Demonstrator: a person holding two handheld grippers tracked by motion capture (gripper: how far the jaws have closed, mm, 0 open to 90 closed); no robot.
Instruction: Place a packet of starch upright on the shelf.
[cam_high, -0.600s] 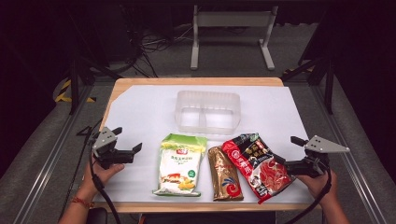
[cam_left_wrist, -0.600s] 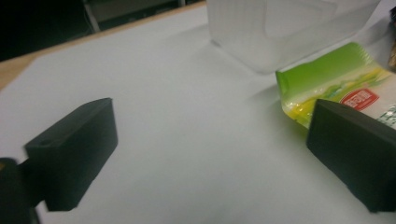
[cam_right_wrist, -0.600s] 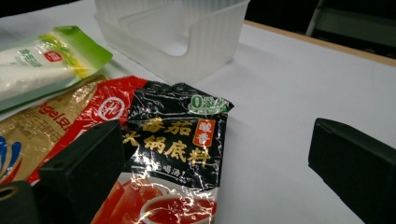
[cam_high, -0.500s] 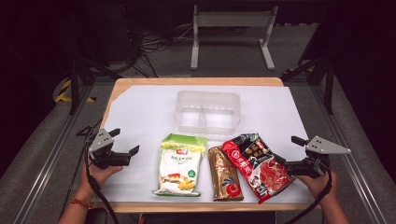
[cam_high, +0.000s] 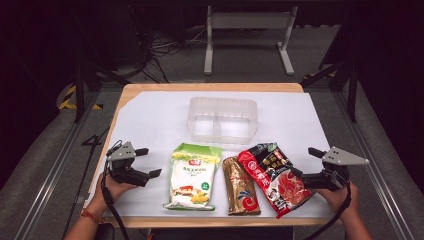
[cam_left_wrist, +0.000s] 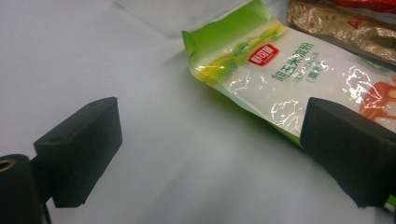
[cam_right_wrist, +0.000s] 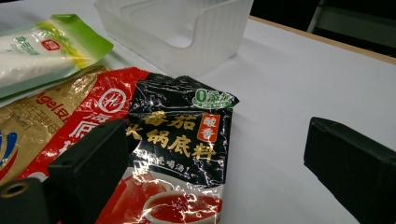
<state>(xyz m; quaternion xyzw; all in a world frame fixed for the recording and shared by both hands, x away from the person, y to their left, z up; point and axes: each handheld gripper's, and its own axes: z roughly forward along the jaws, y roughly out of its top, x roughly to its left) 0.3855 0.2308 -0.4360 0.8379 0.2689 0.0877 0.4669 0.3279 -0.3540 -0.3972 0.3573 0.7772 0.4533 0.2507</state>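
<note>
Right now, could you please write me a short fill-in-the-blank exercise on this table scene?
1. The clear bin has ____ compartments.
2. The gold packet lies between the green packet and the ____ packet.
3. The left gripper has ____ jaws.
Missing words: two; red; open

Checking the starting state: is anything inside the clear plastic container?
The clear plastic container shows two compartments, both bare in the high view. The right gripper view hides its floor behind the ribbed wall.

A gold packet (cam_high: 241, 186) lies on the white sheet (cam_high: 155, 117), near the front edge. The clear two-compartment tray (cam_high: 222, 120) stands behind the gold packet, well apart from it
</note>
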